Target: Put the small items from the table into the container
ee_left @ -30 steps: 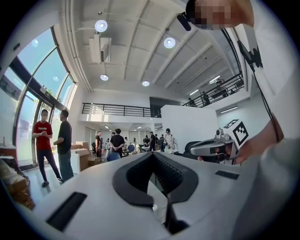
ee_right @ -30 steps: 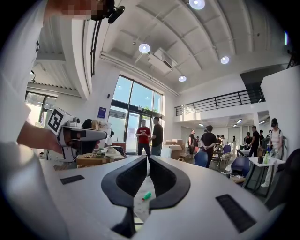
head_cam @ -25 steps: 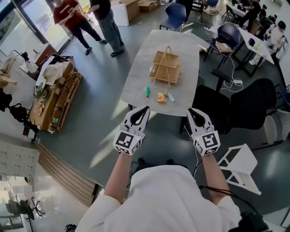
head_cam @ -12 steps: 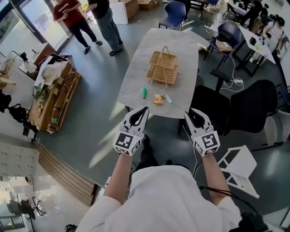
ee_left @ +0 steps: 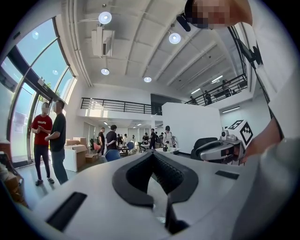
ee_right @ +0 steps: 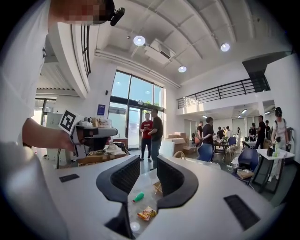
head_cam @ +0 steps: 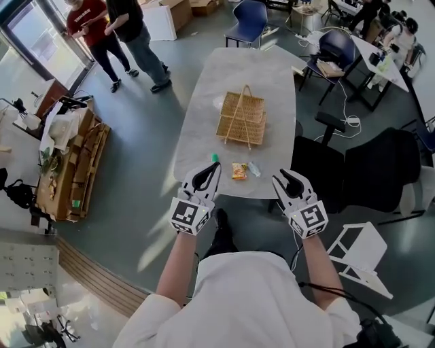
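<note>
On the grey oval table (head_cam: 204,115) stands a wicker basket (head_cam: 241,117) with an upright handle. Near the table's front edge lie a green item (head_cam: 215,158), an orange snack packet (head_cam: 239,170) and a clear wrapper (head_cam: 254,168). My left gripper (head_cam: 215,166) hovers at the front edge just before the green item, its tips together and nothing held. At the front right corner my right gripper (head_cam: 284,177) has its jaws opening, with nothing between them. In the right gripper view, past the right gripper (ee_right: 146,161), lie the green item (ee_right: 138,197) and the packet (ee_right: 146,213).
Black office chairs (head_cam: 367,170) stand to the right of the table, with a white folding stool (head_cam: 359,255) nearer me. Two people (head_cam: 109,27) stand at the far left. A cluttered wooden cart (head_cam: 68,163) sits on the left, and a blue chair (head_cam: 248,17) beyond the table.
The table has come closer, and both grippers now reach its front edge. The right gripper's jaws have parted from shut. The left gripper's jaws stay together.
</note>
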{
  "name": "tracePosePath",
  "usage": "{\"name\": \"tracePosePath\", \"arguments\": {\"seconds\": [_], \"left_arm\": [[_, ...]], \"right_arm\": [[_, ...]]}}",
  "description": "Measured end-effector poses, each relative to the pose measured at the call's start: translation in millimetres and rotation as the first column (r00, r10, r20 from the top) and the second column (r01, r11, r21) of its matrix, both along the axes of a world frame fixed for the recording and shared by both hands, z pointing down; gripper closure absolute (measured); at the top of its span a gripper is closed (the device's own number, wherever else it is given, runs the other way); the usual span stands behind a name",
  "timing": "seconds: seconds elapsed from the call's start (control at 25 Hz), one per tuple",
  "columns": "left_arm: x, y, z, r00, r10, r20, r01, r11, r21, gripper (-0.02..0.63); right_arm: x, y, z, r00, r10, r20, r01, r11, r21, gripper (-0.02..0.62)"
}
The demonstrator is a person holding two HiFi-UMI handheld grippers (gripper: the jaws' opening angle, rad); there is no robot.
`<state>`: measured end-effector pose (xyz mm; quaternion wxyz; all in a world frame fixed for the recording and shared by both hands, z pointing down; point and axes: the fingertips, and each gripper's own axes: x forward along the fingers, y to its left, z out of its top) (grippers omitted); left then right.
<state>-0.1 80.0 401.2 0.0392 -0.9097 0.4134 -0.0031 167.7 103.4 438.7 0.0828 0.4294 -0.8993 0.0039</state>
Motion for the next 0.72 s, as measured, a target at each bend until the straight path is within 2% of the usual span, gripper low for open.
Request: {"name": "tracePosePath", "arguments": {"seconds": [0.4,0.6,0.72], "left_arm": [[-49.9,-125.7,-1.9,0.995,0.102,0.023,-0.102,0.995,-0.002,0.6],[-56.9,-162.9,2.8,0.989,0.144,0.035,-0.144,0.99,-0.009,0.6],[-53.6,-177.5,12.4,0.989,0.15,-0.004,-0.15,0.988,-0.032,0.6]], "right_arm": [[-56.2,-123.8,-11.9,0.997,0.077,-0.002,-0.077,0.997,0.007,0.491],[-64.0,-152.5,-2.6,0.993,0.113,-0.016,-0.114,0.993,-0.028,0.491],[-60.6,-164.3,4.2,0.994,0.11,-0.027,-0.111,0.993,-0.048,0.491]]}}
